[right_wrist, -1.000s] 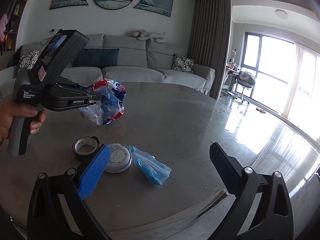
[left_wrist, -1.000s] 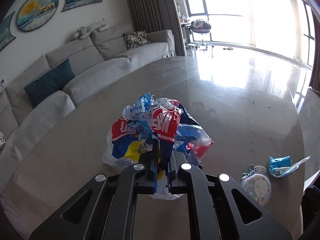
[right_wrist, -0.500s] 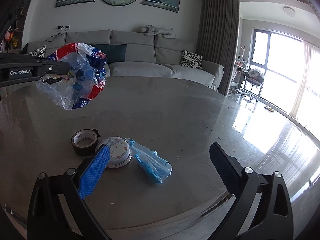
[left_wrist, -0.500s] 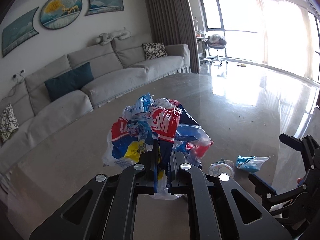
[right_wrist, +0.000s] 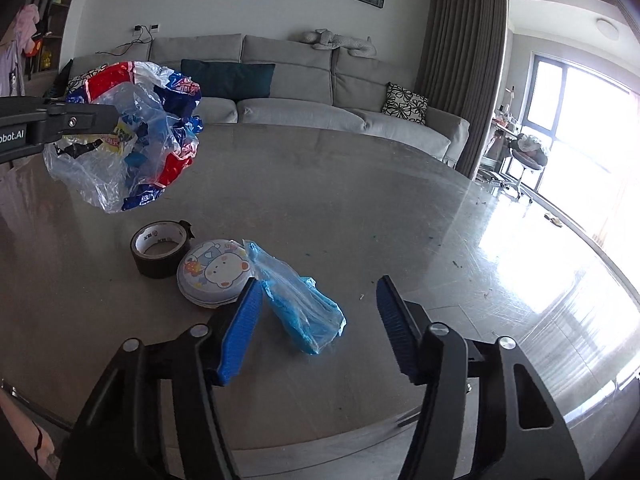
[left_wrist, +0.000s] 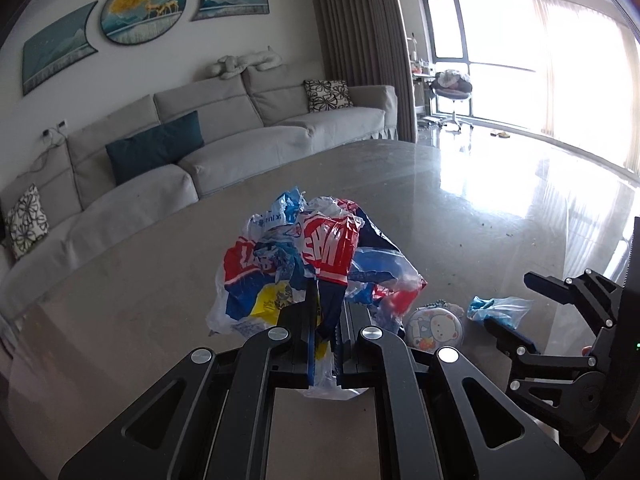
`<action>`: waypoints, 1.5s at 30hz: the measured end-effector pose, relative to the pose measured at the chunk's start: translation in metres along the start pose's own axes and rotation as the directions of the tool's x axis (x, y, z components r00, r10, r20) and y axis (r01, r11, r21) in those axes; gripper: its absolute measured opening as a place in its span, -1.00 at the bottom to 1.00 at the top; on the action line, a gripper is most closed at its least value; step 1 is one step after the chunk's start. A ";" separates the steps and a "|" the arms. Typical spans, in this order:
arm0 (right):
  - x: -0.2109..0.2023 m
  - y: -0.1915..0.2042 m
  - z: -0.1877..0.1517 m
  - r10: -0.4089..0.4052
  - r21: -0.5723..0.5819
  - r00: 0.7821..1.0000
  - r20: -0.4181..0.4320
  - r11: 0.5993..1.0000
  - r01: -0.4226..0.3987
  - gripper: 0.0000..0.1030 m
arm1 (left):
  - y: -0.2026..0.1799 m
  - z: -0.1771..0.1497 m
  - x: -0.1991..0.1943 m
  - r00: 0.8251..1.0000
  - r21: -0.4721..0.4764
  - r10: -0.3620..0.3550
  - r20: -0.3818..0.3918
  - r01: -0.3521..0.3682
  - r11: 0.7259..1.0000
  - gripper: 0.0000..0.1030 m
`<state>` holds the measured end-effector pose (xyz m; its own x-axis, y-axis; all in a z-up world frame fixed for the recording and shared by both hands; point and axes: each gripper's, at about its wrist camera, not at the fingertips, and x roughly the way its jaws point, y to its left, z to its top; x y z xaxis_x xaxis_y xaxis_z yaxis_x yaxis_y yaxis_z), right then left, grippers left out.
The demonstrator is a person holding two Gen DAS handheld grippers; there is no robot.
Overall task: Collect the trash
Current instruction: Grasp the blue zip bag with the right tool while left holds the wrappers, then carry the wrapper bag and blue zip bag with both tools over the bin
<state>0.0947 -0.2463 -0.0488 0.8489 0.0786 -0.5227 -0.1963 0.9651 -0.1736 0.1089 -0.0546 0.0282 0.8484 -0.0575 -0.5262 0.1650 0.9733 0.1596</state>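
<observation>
Crumpled plastic bag (left_wrist: 316, 268), printed in red, blue, yellow and white, hangs clear above a grey table (left_wrist: 460, 208), pinched tight in the closed jaws of the left hand-held gripper (left_wrist: 324, 336). In the right wrist view the same bag (right_wrist: 132, 140) shows at upper left, held up by the dark arm of the left hand-held gripper (right_wrist: 114, 122).

Lower and to the right, the right hand-held gripper (right_wrist: 316, 320) points down at the table with its jaws about half open; they have just been closing. Between its blue pads (right_wrist: 240, 328) lies a small blue plastic wrapper (right_wrist: 304, 312), flat on the table. The left pad is just beside it, the right pad well apart, and neither presses on it yet.

Just left of the wrapper sits a round tin (right_wrist: 214, 274) with a cartoon bear on its lid, touching the wrapper's near end. A roll of dark tape (right_wrist: 158, 248) lies next to the tin, further left.

Behind the table stands a long grey sofa (right_wrist: 296, 92) with a teal cushion (right_wrist: 228, 76), and bright windows (right_wrist: 592, 120) on the right.
</observation>
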 end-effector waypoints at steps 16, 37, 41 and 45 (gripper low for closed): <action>-0.015 0.025 0.001 -0.012 -0.020 1.000 -0.019 1.000 0.012 -0.82 | -0.005 -0.009 -0.013 0.999 0.004 0.028 0.034 -0.029 1.000 -0.85; -0.131 0.007 0.003 -0.113 0.083 0.993 0.036 0.990 0.110 -0.83 | -0.041 -0.012 -0.068 0.990 0.055 -0.113 0.084 0.108 0.993 -0.85; -0.158 -0.003 -0.014 -0.177 0.129 0.984 0.022 0.976 0.173 -0.83 | -0.069 -0.019 -0.087 0.979 0.108 -0.182 0.094 0.172 0.979 -0.85; -0.183 -0.015 -0.035 -0.247 0.177 0.969 -0.010 0.953 0.245 -0.83 | -0.102 -0.030 -0.109 0.959 0.159 -0.270 0.086 0.255 0.954 -0.85</action>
<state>-0.0751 -0.2835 0.0203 0.8661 -0.1651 -0.4718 0.1082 0.9834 -0.1455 -0.0153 -0.1413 0.0444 0.8120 -0.3374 -0.4762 0.4536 0.8782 0.1513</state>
